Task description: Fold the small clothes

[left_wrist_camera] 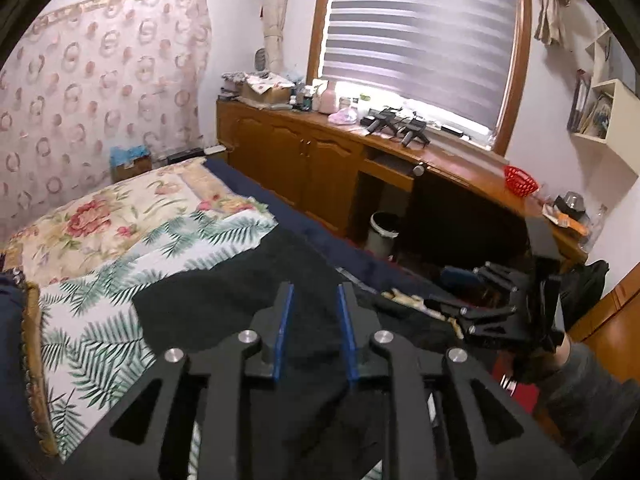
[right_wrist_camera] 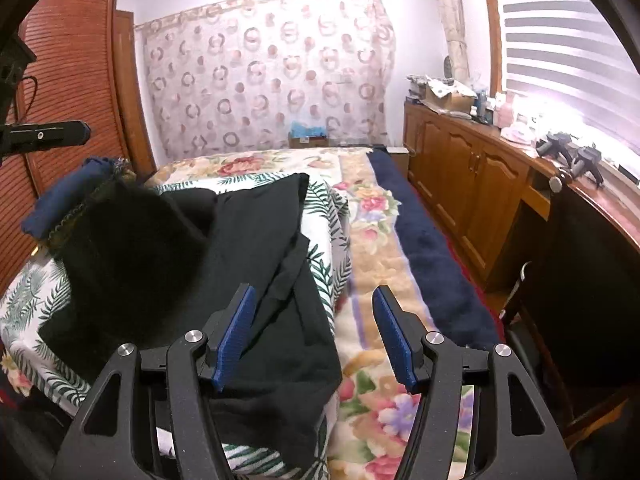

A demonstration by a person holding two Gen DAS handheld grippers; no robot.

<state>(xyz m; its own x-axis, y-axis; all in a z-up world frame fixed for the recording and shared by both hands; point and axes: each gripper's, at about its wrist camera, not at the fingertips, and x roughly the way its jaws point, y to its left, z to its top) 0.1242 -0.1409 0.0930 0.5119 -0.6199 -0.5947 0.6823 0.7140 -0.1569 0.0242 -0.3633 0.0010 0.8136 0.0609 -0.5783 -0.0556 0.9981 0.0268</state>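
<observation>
A black garment (right_wrist_camera: pixel 240 264) lies rumpled on a palm-leaf print sheet (right_wrist_camera: pixel 328 208) on the bed; it also shows in the left wrist view (left_wrist_camera: pixel 224 300). My left gripper (left_wrist_camera: pixel 314 296) is open with a narrow gap and hovers just above the black cloth, holding nothing. My right gripper (right_wrist_camera: pixel 316 300) is open wide above the garment's right edge, its left finger (right_wrist_camera: pixel 236 332) over the cloth. The right gripper also shows in the left wrist view (left_wrist_camera: pixel 444 306) at the bed's right side, its jaws low by the cloth.
A floral bedspread (right_wrist_camera: pixel 372 264) and a dark blue blanket (right_wrist_camera: pixel 432 256) run along the bed's right edge. Wooden cabinets (right_wrist_camera: pixel 472 184) with clutter stand under the window. A bin (left_wrist_camera: pixel 382 232) stands on the floor. A blue cloth (right_wrist_camera: pixel 64 204) lies at the far left.
</observation>
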